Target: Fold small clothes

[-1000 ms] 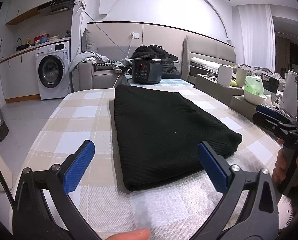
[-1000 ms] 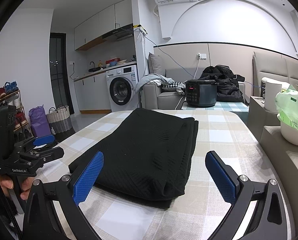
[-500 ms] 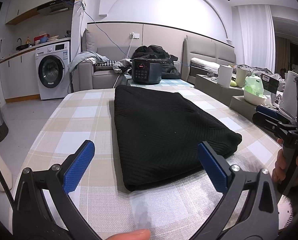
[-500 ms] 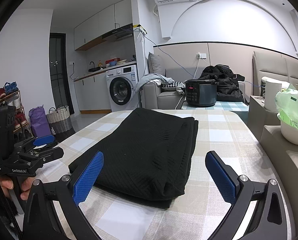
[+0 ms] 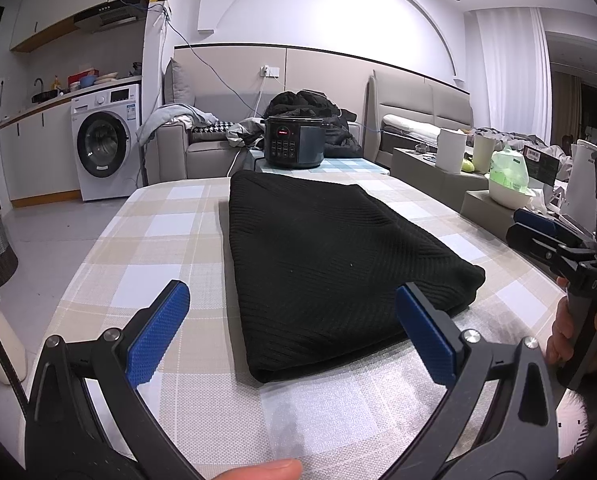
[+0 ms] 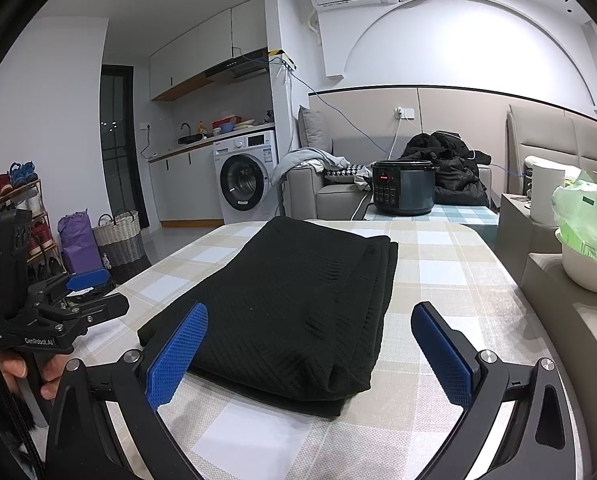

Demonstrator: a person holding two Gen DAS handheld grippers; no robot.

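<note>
Hovering at the lower edge of each wrist view, the left tool (image 5: 292, 312) and the right tool (image 6: 308, 334) both stand wide and empty, blue pads well apart and clear of the cloth; this reads as a pause at the near side, either to inspect the result or to line up a further fold. Just beyond them, in the centre of both frames, the black garment (image 5: 322, 256) lies flat on the checked bench (image 5: 166, 240), already doubled into a long rectangle, with stacked layer edges showing along its right side in the right wrist view (image 6: 382, 280). Farther back, upper centre, a dark cooker (image 5: 294, 148) sits off the bench, with a washing machine (image 5: 106, 140) at upper left. Compared with one second earlier, nothing has shifted: both tools and the garment hold the same positions.
</note>
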